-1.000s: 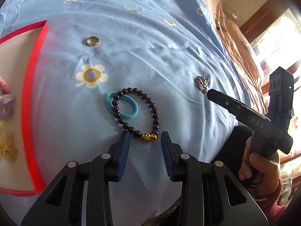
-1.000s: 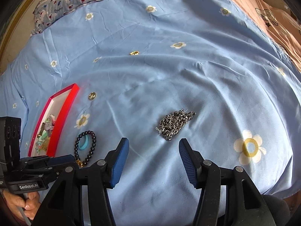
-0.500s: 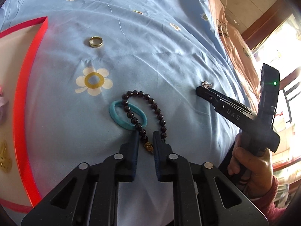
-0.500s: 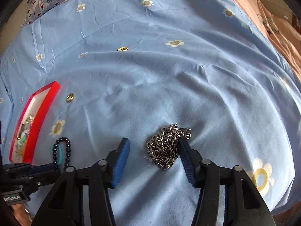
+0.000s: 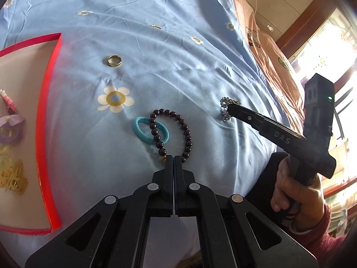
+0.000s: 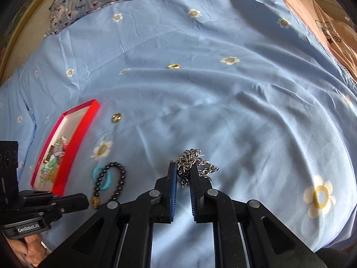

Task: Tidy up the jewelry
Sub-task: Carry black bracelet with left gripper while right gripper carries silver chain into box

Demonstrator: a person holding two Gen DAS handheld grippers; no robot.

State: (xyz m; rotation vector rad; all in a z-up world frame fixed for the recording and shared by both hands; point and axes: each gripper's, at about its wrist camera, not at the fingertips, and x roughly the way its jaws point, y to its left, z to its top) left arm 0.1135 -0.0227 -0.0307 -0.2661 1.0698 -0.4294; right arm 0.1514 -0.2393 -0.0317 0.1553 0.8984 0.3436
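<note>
Blue floral bedsheet (image 6: 223, 102) is carrying all the loose jewelry on the bed. The left tool (image 5: 173, 156) is clenching, its two fingers pressed together at the gold charm end of the dark beaded bracelet (image 5: 173, 131), which is lying flat on the sheet and overlapping a turquoise hair tie (image 5: 142, 131). The right tool (image 6: 183, 172) is pinching the silver chain (image 6: 191, 158), with part of the chain bunching between the blue pads and the rest spilling onto the sheet just beyond the tips. A gold ring (image 5: 114, 60) is lying alone on the sheet, near the red tray (image 5: 45, 116) and well apart from the bracelet. The red tray is sitting to the left of the bracelet and is holding several small pieces, including a gold ornament (image 5: 12, 176) and a purple hair tie (image 5: 11, 127). A second small gold piece (image 6: 173, 66) is resting farther up the sheet. A patterned pillow (image 6: 93, 2) is lying at the far edge of the bed.
</note>
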